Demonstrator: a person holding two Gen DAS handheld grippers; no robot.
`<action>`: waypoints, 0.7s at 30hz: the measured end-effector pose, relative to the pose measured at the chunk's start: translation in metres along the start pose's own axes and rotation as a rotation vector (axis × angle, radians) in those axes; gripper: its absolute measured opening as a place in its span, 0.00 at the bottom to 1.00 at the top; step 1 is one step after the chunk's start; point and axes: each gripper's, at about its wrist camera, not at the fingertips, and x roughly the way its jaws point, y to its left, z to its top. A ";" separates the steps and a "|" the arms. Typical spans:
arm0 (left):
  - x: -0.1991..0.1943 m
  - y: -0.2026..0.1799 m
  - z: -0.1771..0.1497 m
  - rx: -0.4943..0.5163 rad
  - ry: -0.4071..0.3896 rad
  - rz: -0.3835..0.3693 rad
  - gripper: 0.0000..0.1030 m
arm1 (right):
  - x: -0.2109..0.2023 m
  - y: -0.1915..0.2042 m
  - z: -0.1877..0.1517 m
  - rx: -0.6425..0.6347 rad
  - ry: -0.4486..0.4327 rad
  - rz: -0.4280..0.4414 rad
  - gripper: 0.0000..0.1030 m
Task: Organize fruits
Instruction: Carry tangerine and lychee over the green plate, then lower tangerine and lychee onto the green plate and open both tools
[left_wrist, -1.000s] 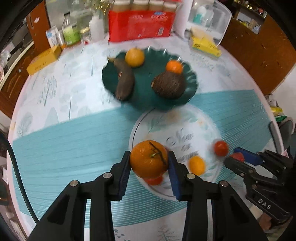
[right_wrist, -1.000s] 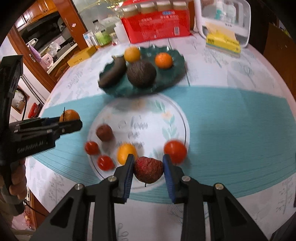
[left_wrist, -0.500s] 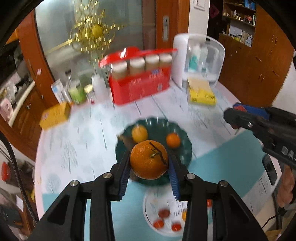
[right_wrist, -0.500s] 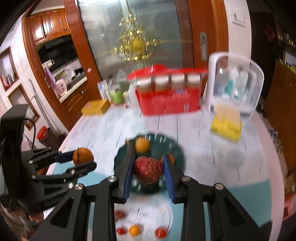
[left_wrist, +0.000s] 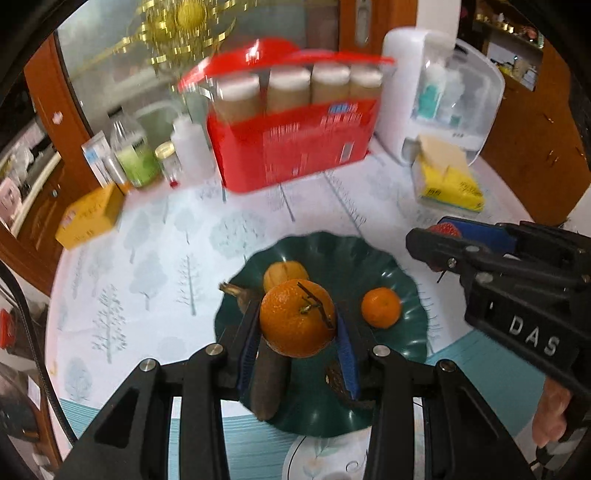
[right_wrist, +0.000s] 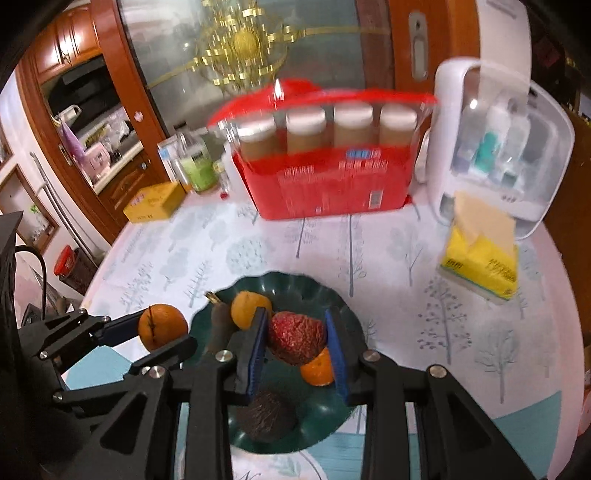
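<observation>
Clamping an orange (left_wrist: 297, 323), left gripper (left_wrist: 297, 328) sits center frame above the green plate (left_wrist: 413, 295). Right gripper (right_wrist: 295, 341) pinches a red fruit (right_wrist: 297, 341) over the same plate, lower center. On the plate: mandarin (left_wrist: 381, 308), yellow fruit (right_wrist: 245, 308), dark long fruit (left_wrist: 267, 384), brown ball (right_wrist: 267, 411).

A: We see the red carrier (left_wrist: 295, 147) and its jars (right_wrist: 325, 129) only as a smear; we cannot read the label.

B: In the plate (left_wrist: 413, 280), the orange (left_wrist: 297, 323) hides most of the banana (left_wrist: 267, 380), and the white dish (left_wrist: 321, 456) runs off the bottom edge.
</observation>
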 end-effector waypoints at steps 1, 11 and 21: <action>0.012 0.001 -0.001 -0.007 0.017 -0.003 0.36 | 0.010 -0.001 -0.001 -0.001 0.016 0.003 0.31; 0.075 0.003 -0.017 -0.032 0.116 -0.018 0.36 | 0.089 -0.004 -0.020 -0.033 0.131 0.003 0.31; 0.094 0.005 -0.026 -0.029 0.172 -0.016 0.40 | 0.113 -0.004 -0.028 -0.051 0.169 0.001 0.33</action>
